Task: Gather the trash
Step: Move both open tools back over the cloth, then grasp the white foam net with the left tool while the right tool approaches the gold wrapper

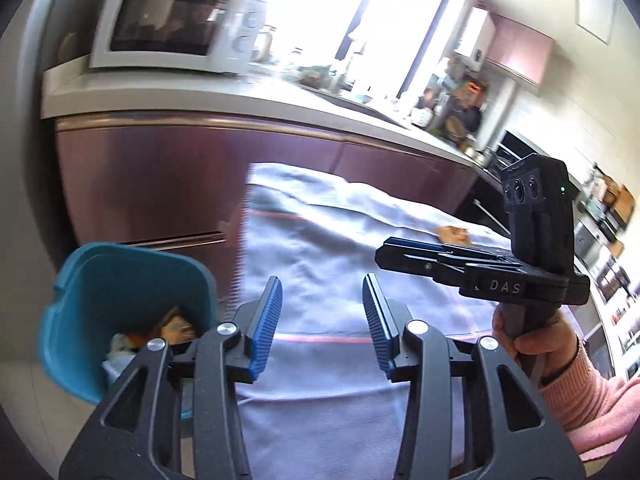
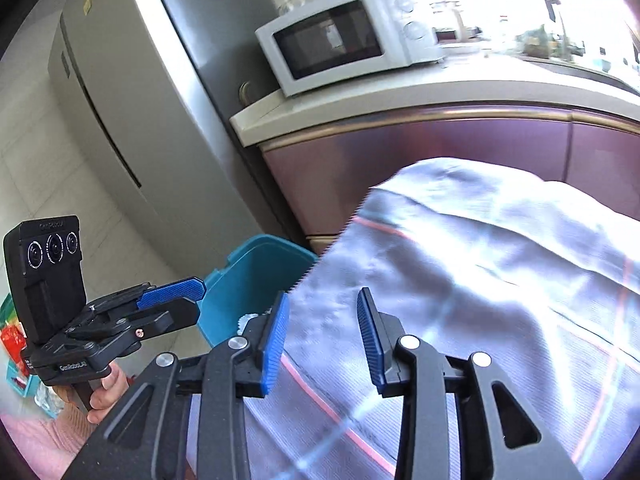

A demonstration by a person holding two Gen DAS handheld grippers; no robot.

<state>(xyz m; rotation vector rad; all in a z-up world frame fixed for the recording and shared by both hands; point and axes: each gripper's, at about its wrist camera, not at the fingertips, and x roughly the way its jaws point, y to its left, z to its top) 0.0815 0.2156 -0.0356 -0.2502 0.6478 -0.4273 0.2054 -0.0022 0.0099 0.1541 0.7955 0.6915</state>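
A pale cloth with thin red stripes (image 1: 340, 240) covers the tabletop and fills the lower middle of both wrist views. Behind it runs a kitchen counter (image 1: 160, 96) over glossy maroon cabinet fronts (image 1: 152, 184), with a white microwave (image 1: 168, 28) on the counter and a bright window (image 1: 360, 8) beyond. A tall grey refrigerator (image 2: 132, 100) stands at the counter's end on a pale tiled floor.

The far end of the counter is a blur of crowded small items that cannot be told apart. A small brownish scrap (image 1: 452, 234) lies on the cloth, half hidden behind the right claw. The teal trash bin (image 1: 120, 304) stands just beside the cloth's edge; it holds crumpled paper and brown scraps, though the left claw's frame cuts off its near side.

The left claw (image 1: 322, 320) hangs above the cloth, its blue pads set partly apart with nothing between them. The right claw (image 2: 323, 334) stands likewise part open and empty. Each is gripped by a hand (image 1: 532, 340) in a pink sleeve (image 1: 592, 396). Colourful packages (image 2: 12, 332) lie on the floor, mostly cut off by the view's edge.
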